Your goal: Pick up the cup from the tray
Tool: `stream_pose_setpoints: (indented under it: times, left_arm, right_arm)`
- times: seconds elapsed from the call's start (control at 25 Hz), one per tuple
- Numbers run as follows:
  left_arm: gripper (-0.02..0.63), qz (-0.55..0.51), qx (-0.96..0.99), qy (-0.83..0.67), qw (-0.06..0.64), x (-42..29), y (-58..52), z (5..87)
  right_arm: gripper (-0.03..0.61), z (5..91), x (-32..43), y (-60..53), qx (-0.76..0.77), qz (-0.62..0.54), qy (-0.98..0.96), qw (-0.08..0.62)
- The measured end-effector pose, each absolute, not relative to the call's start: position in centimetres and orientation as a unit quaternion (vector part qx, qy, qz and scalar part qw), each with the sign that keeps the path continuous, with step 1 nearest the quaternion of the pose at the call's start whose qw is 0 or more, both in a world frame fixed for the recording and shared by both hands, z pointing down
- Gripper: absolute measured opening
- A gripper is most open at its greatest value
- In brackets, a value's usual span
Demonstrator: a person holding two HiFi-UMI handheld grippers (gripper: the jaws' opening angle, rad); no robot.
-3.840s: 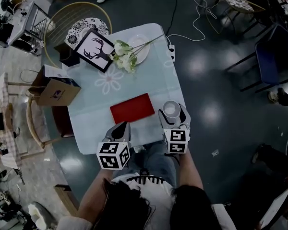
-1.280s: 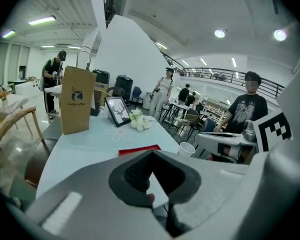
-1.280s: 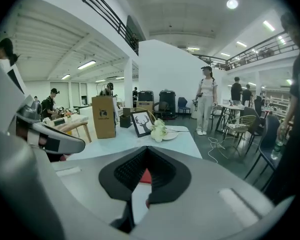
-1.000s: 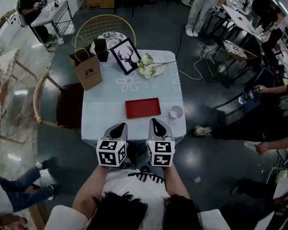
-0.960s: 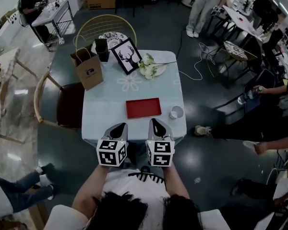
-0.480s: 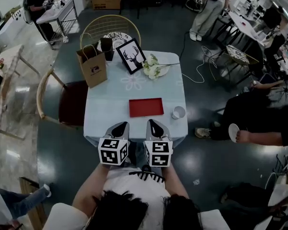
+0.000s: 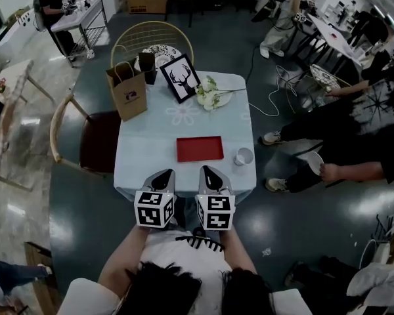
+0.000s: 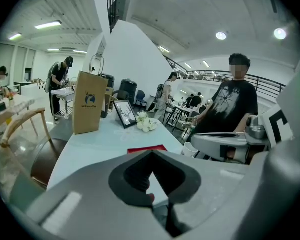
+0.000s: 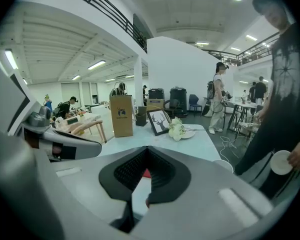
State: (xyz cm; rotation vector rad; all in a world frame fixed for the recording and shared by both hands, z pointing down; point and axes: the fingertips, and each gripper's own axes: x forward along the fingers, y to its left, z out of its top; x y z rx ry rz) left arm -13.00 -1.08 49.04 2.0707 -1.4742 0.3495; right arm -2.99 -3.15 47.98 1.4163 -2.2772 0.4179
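Note:
A white cup (image 7: 243, 156) stands upright on the pale blue table (image 7: 151, 143), just right of the flat red tray (image 7: 199, 149), which has nothing on it. My left gripper (image 7: 165, 174) and right gripper (image 7: 206, 171) hover side by side over the table's near edge, both shut with nothing in them. The left gripper view looks past its jaws at the tray (image 8: 147, 148), with the cup (image 8: 190, 149) at the right. In the right gripper view the cup (image 9: 223, 165) peeks over the jaw at the right.
At the far end stand a brown paper bag (image 7: 130, 94), a framed deer picture (image 7: 184, 77) and white flowers on a plate (image 7: 212, 94). Chairs sit behind (image 7: 151, 38) and left (image 7: 85, 136). A person holding a plate (image 7: 315, 163) is close to the table's right side.
Earlier my right gripper was around the cup beside the tray; it has let go and both grippers have drawn back to the near edge. People at the right have moved closer.

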Motion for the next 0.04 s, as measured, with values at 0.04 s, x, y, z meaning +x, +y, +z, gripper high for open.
stream_pose_setpoints:
  times: [0.04]
  left_arm:
    - [0.000, 0.135, 0.773, -0.551, 0.284, -13.11, -0.90, 49.16]
  right_arm:
    - [0.025, 48.10, -3.09, -2.97, 0.510, 0.152, -0.820, 0.213]
